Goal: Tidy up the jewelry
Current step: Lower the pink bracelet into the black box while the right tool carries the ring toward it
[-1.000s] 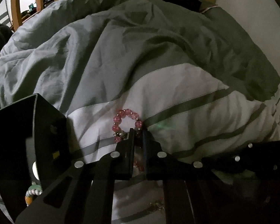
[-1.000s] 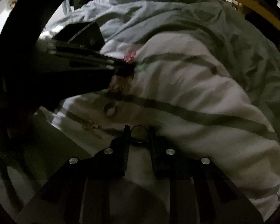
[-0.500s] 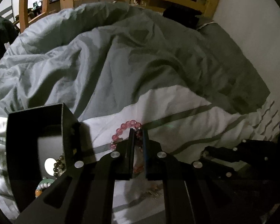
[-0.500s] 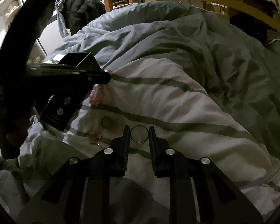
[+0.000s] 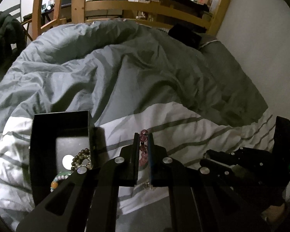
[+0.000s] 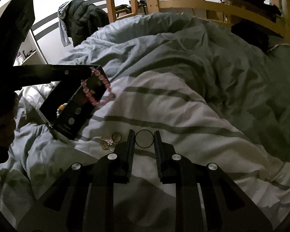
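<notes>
Jaws: my left gripper (image 5: 143, 141) clamps pink bracelet (image 6: 98, 89), which dangles just beside the black box (image 5: 60, 135); right gripper (image 6: 144, 137) pinches thin ring (image 6: 144, 138) above the duvet (image 6: 183, 106). Gold ring (image 6: 117, 136) & small charm (image 6: 106, 142) lie on duvet nr box.

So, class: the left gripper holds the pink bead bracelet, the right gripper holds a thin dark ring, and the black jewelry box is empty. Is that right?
One detail is wrong: the black jewelry box is not empty. The left wrist view shows beaded bracelets inside. The rest stands: the left gripper holds the pink bead bracelet, and the right gripper holds the thin dark ring.
</notes>
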